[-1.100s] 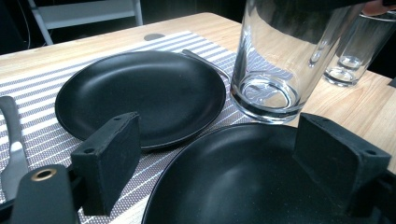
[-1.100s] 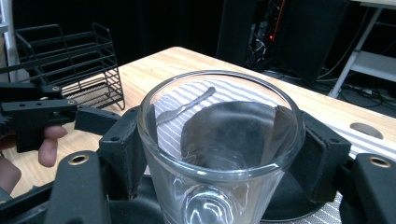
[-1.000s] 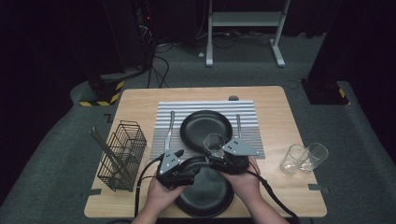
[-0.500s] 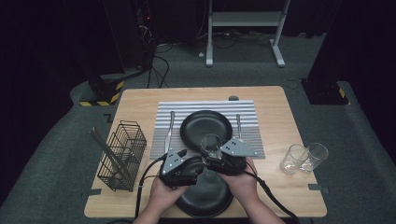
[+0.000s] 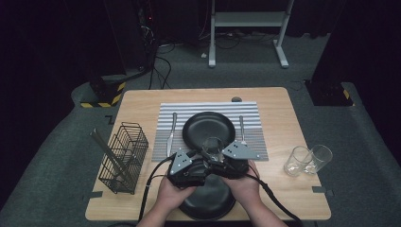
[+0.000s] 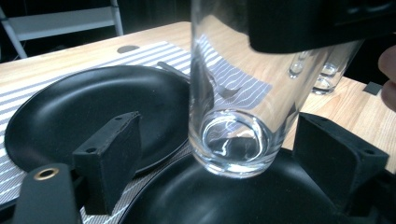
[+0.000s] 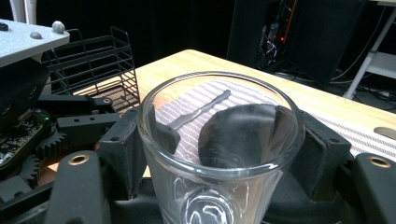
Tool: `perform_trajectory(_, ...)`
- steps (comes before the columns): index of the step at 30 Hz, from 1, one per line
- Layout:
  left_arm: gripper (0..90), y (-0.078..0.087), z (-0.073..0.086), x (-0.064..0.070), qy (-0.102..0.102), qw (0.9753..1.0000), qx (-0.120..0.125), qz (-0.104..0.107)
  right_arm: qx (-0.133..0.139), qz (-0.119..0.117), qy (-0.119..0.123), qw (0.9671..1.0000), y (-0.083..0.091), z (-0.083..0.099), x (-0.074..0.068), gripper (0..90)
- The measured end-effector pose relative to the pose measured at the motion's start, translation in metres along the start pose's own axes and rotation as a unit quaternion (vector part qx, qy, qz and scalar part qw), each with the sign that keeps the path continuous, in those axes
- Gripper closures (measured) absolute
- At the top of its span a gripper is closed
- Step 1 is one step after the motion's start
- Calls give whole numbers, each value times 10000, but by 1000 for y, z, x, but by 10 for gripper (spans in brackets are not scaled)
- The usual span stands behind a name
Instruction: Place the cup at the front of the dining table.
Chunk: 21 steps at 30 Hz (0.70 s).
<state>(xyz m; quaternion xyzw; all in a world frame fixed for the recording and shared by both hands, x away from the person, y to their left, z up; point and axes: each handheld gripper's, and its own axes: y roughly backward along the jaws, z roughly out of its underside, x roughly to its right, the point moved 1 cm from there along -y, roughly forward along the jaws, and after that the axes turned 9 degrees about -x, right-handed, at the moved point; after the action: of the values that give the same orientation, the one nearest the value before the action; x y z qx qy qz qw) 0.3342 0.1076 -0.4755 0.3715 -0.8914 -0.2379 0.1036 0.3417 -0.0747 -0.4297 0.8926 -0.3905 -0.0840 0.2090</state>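
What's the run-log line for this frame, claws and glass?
right claw: shut on glass, upright | left claw: open, jaws either side of glass base, not touching | glass over near black plate | two glasses at table's right

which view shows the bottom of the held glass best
The left gripper view: the glass stands in its middle with the thick base clear, just above the near black plate. The right gripper view looks down at the rim between the right gripper jaws. The high view shows it small.

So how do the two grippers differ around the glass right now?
The right gripper is shut on the glass near its rim; the left gripper is open, its jaws apart from the glass's base. Both meet over the near black plate.
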Motion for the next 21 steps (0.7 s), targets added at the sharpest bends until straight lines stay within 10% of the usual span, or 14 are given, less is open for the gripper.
perform_trajectory(21, 242, -2, -4, 1, 6, 9996, 265, 63, -202, -172, 19, 9996, -13, 1, -10, 292)
